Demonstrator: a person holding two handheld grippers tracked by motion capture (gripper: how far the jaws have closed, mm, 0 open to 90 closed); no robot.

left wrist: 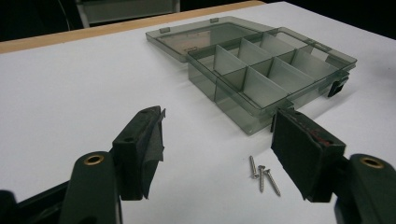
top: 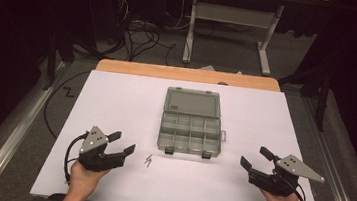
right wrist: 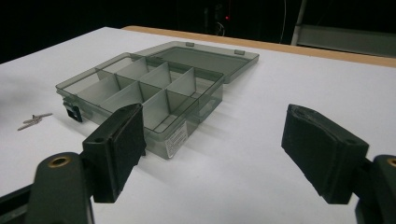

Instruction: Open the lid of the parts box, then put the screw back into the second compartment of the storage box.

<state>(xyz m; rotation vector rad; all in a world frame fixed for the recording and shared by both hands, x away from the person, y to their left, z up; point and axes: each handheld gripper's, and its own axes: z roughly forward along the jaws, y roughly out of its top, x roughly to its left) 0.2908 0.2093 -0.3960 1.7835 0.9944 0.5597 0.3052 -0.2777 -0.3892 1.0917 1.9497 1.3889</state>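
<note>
I see both tongs released, jaws wide: left gripper [top: 120,142], right gripper [top: 253,157]. The smoky organizer box [top: 190,128] sits between them, lid flat open, compartments bare. Three screws [left wrist: 262,174] lie just ahead of my left jaws, on the white table [top: 116,99].

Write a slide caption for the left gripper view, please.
Open left gripper facing three small metal screws beside an open, empty, smoky transparent plastic compartment box on a white table.
</note>
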